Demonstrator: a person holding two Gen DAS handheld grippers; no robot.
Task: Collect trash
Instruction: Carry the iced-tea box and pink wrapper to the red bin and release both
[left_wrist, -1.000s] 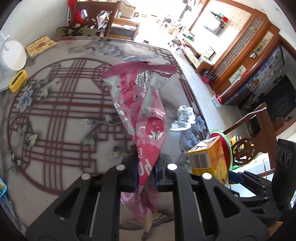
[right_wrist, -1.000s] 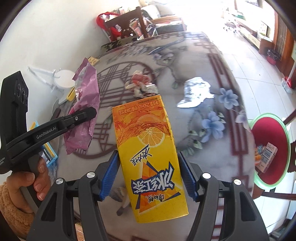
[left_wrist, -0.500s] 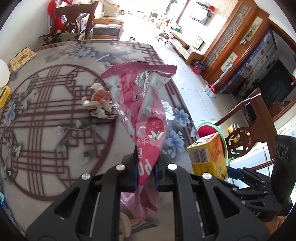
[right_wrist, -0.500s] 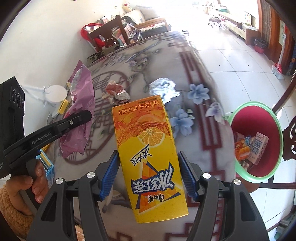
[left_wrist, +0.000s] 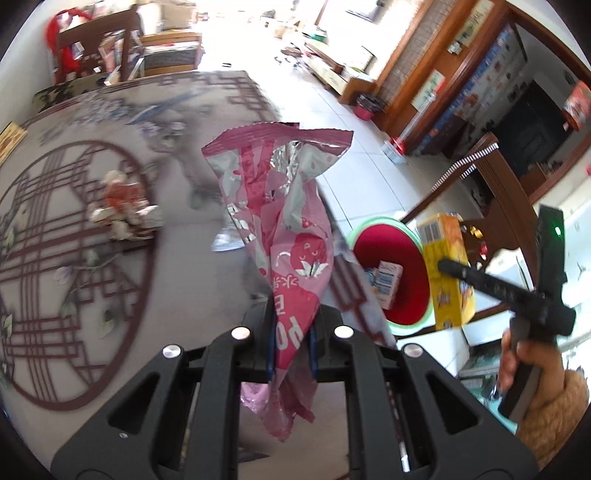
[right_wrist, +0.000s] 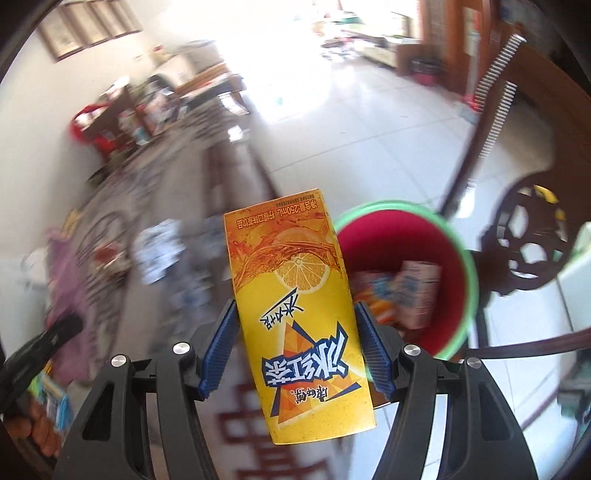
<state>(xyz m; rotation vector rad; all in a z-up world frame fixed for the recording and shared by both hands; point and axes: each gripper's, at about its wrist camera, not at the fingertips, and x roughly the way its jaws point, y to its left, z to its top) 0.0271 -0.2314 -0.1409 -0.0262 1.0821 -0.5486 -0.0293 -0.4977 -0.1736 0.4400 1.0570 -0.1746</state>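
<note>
The left gripper (left_wrist: 291, 343) clenches a pink snack wrapper (left_wrist: 284, 236); the right gripper (right_wrist: 297, 354) grasps a yellow lemon-tea carton (right_wrist: 295, 317) beside the red bin (right_wrist: 443, 236) — cartons inside. Crumpled wrappers (left_wrist: 122, 206) and foil (left_wrist: 225, 240) lie on the table (left_wrist: 55, 295).

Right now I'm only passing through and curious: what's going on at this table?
A person is clearing trash with a hand-held gripper in each hand. The left gripper is shut on a pink snack bag. The right gripper clamps a yellow drink carton near the red bin, which already holds cartons. Crumpled wrappers remain on the table.
</note>
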